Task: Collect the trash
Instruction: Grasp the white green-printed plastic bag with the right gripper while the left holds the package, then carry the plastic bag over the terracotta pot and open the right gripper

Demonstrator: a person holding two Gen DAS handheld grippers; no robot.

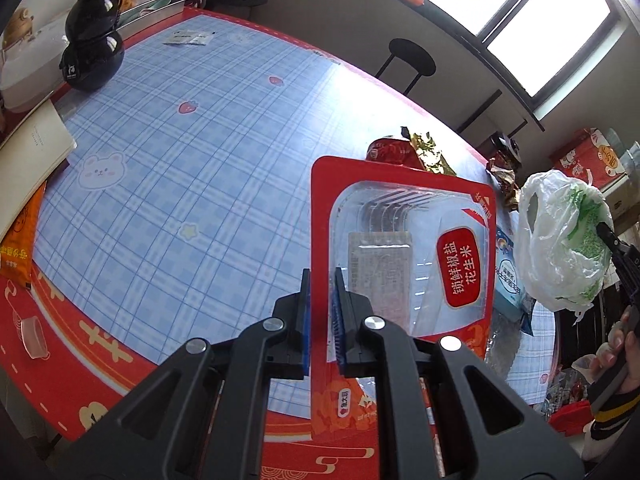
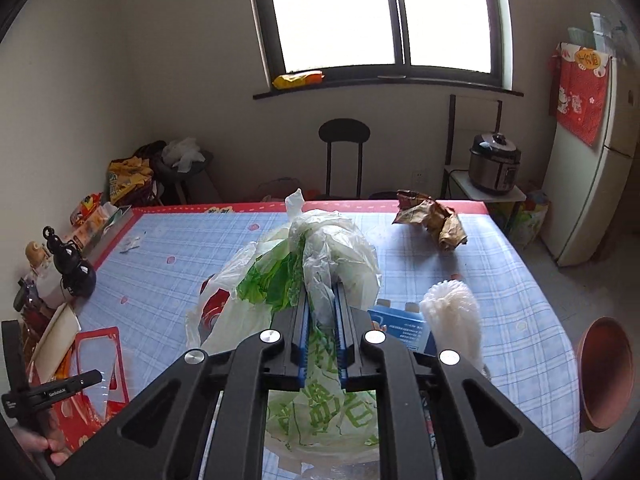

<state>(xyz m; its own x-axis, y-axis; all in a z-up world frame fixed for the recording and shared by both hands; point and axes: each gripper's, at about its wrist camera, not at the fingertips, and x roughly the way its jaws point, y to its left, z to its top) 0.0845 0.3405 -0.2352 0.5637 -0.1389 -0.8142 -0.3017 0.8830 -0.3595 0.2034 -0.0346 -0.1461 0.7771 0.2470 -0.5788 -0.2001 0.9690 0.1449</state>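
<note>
A: So, left gripper [image 1: 320, 312] is clamped on the edge of the red peanut tray [image 1: 400, 248], holding it upright and clear of the tabletop [image 1: 180, 184], probably so it slides into the bag edge-first.

B: Right side?

A: Right gripper [image 2: 320, 320] is pinched on the bunched neck of the plastic bag [image 2: 320, 252], lifted over the near edge, likely to present the mouth. The crumpled wrapper [image 2: 432, 220] sits uncollected near the far right corner.
</note>
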